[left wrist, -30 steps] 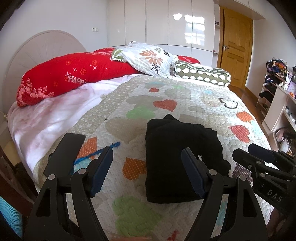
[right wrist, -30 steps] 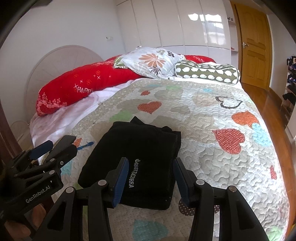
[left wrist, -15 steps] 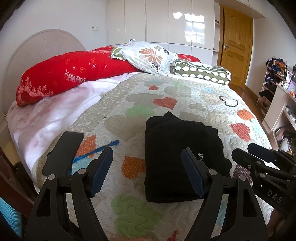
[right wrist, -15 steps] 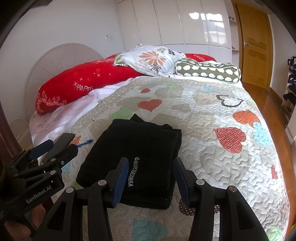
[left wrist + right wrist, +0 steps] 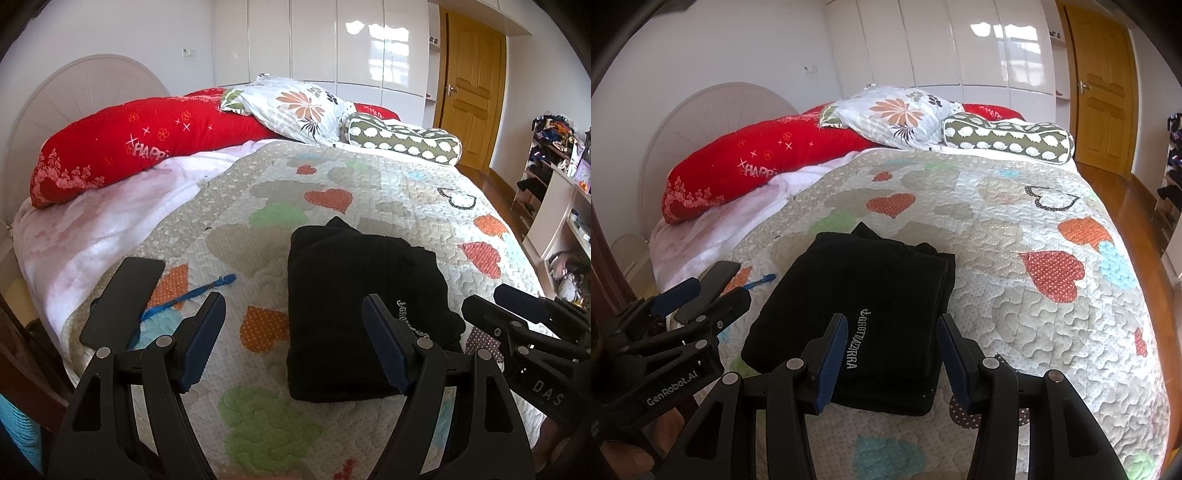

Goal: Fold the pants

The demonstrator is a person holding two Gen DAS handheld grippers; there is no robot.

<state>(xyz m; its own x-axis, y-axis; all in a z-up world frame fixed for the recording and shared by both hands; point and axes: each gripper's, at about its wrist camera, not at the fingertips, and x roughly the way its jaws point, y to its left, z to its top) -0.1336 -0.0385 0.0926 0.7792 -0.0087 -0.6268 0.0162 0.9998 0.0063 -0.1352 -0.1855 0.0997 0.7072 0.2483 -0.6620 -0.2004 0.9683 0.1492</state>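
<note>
At the near edge of the bed, the left gripper (image 5: 293, 345) hangs above the quilt (image 5: 406, 192) with its jaws wide apart and nothing between them, and the right gripper (image 5: 892, 360) hangs beside it, also with the jaws parted and empty. The black pants (image 5: 857, 314) lie folded in a thick rectangle on the quilt, just in front of both grippers; their near edge is close to the foot edge of the bed, and white lettering shows on the top layer. To the left of the pants there is free quilt, where a blue string (image 5: 188, 297) lies, and to the right the quilt with coloured hearts is free up to the side edge of the bed. Farther left a pale pink blanket (image 5: 96, 243) covers the bed side. At the head of the bed a long red cushion (image 5: 147, 147), a flowered pillow (image 5: 295, 107) and a green bolster (image 5: 406, 142) lie in front of a round white headboard (image 5: 74, 92). Behind them stand glossy white wardrobes (image 5: 979, 44) and a wooden door (image 5: 1100, 85), and open shelves (image 5: 554, 184) with many things stand at the right wall.
</note>
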